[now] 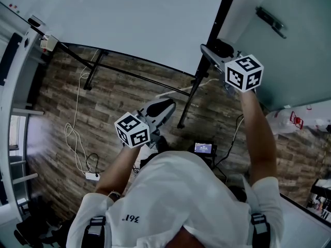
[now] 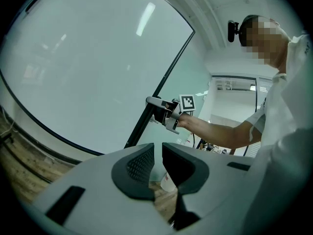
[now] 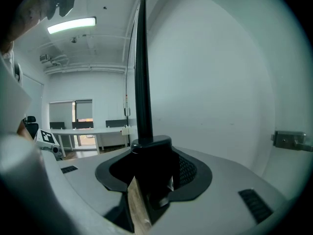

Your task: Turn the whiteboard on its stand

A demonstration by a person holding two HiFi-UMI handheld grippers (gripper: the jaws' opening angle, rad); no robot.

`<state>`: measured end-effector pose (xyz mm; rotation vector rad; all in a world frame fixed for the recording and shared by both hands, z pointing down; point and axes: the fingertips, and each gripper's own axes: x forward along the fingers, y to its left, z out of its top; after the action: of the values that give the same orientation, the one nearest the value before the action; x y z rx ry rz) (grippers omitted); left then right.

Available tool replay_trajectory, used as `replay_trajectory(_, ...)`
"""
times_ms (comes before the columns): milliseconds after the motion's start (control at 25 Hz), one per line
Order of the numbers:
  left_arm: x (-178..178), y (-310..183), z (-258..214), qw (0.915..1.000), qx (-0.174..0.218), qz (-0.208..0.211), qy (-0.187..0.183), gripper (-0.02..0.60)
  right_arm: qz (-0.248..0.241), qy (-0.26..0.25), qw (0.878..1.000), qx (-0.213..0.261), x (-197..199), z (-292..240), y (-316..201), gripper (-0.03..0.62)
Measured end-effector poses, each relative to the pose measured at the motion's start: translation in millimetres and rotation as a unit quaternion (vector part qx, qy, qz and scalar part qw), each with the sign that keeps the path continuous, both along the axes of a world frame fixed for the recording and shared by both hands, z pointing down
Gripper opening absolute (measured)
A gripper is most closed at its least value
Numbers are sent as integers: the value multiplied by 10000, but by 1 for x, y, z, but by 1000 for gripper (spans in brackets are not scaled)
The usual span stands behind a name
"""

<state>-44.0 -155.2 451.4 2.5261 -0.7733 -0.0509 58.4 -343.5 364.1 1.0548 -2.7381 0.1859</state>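
Observation:
The big whiteboard [image 1: 129, 19] stands in front of me on a black stand [image 1: 98, 66]; its black side frame [image 1: 217, 30] runs down its right edge. My right gripper [image 1: 209, 50] is shut on that side frame, which rises as a dark bar [image 3: 142, 82] from between its jaws [image 3: 151, 155]. The left gripper view shows the same grip [image 2: 159, 106] against the board [image 2: 98, 67]. My left gripper [image 1: 160, 110] hangs lower and nearer to me, off the board; its jaws [image 2: 157, 153] stand a narrow gap apart with nothing between them.
White cables [image 1: 77, 138] and a power strip [image 1: 92, 176] lie on the wooden floor left of me. A small lit device [image 1: 203, 148] sits by the stand's foot. A large water bottle [image 1: 282, 120] stands at the right. Desks [image 3: 93, 131] line the far wall.

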Motion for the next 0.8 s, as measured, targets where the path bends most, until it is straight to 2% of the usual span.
replay_trajectory(440, 3, -4, 0, 10000, -4, -43, -24, 40, -216, -2, 9998, 37, -22, 1, 0, 198)
replay_trajectory(640, -8, -8, 3, 10000, -40, -86, -11, 41, -262, 31, 9996, 33, -39, 3, -6, 198)
replay_trajectory(800, 5, -4, 2, 10000, -44, -76, -37, 41, -319, 20, 9995, 71, -27, 3, -3, 196)
